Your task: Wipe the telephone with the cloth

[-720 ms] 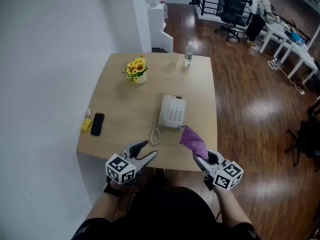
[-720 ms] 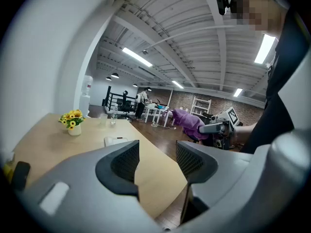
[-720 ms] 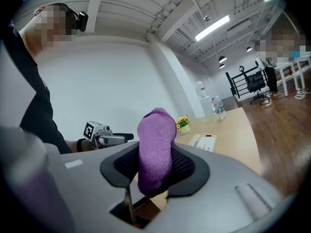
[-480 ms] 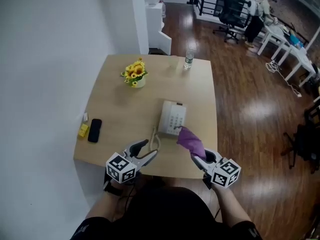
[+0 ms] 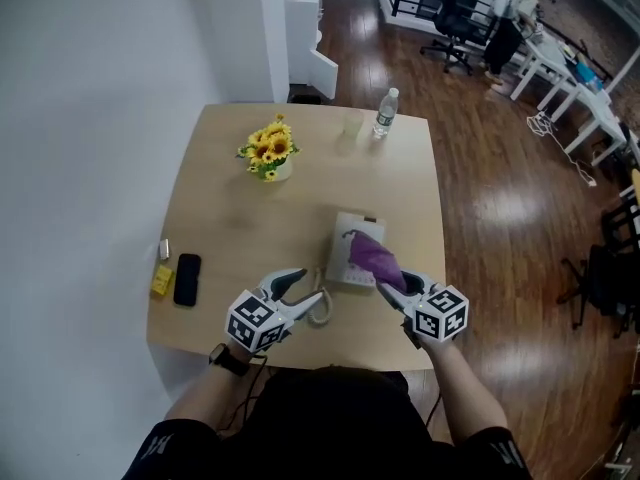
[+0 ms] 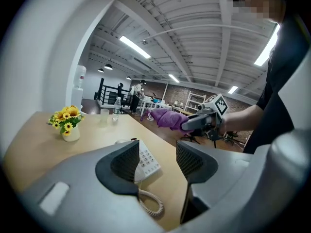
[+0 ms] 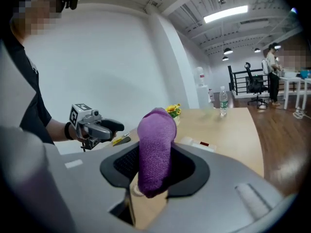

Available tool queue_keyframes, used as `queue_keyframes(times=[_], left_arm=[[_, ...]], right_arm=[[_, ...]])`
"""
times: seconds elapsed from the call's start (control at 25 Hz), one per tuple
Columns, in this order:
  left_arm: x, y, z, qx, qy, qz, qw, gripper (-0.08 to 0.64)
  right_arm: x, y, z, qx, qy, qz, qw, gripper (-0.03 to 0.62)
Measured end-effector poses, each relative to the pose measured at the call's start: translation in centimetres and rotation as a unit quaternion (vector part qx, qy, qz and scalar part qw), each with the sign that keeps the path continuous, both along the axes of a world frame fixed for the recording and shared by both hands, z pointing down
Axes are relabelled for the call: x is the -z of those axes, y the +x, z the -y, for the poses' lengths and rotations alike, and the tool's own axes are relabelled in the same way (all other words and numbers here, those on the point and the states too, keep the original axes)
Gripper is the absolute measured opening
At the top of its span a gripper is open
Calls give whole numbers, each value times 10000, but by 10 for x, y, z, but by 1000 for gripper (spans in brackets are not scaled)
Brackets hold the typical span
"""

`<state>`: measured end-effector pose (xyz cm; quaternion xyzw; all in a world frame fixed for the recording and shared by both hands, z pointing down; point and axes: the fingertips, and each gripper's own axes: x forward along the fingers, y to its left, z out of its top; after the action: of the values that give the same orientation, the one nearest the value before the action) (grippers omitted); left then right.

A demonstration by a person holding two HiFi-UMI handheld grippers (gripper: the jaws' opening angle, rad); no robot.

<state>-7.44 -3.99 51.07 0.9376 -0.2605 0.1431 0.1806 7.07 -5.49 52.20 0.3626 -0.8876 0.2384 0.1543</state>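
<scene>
A white telephone point(image 5: 345, 250) lies near the front edge of the wooden table point(image 5: 230, 228), its coiled cord point(image 5: 322, 308) trailing toward me. My right gripper point(image 5: 392, 280) is shut on a purple cloth point(image 5: 375, 256), which hangs over the phone's near right part. In the right gripper view the cloth point(image 7: 155, 149) stands up between the jaws. My left gripper point(image 5: 305, 290) is open and empty, just left of the phone. In the left gripper view the telephone point(image 6: 144, 161) shows between the jaws, with the right gripper point(image 6: 192, 124) and cloth point(image 6: 167, 118) beyond it.
A vase of yellow flowers point(image 5: 268, 151) stands at the back left. A water bottle point(image 5: 385, 114) and a clear cup point(image 5: 351, 125) sit at the far edge. A black phone point(image 5: 186, 279) and a yellow item point(image 5: 161, 279) lie at the left edge. Wall on the left.
Both grippers have moved forward over the table edge. The right gripper carried the cloth onto the telephone; the left one came up beside the phone's cord.
</scene>
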Motion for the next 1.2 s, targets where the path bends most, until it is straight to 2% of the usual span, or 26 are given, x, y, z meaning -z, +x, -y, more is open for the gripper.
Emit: queue_keyframes(times=[0.12,0.28,0.44,0.6,0.76,0.88,1.0,1.2], left_arm=[[-8,0,13,-73,-99,42,9999,232],[-18,-3,34,12,-91,51,9999,232],[-28,-6,47,174,-187,61,9997,232],[-35,-8,51,237,-296,141,9992,232],[-39,-13,53,339,-377,190,9985,232],[-42,-18,52,398,-431,235,9980,232],[-45,-24,49,474,-487,213,9975,232],[-51,-30,44,517,-556,208,9969,232]], right_arm=[[-20,-8,33,41,-179,-337,9993,155],[-50,-22,85,416,-203,-1164,9921,153],[-81,-39,131,781,-295,-1807,9800,152],[-110,-58,167,1141,-365,-2238,9673,152],[-141,-66,194,1340,-429,-2811,9493,152],[-158,-67,203,1412,-603,-3106,9380,152],[-166,-68,201,1482,-689,-3178,9340,147],[-163,-82,174,2040,-288,-3516,9132,135]])
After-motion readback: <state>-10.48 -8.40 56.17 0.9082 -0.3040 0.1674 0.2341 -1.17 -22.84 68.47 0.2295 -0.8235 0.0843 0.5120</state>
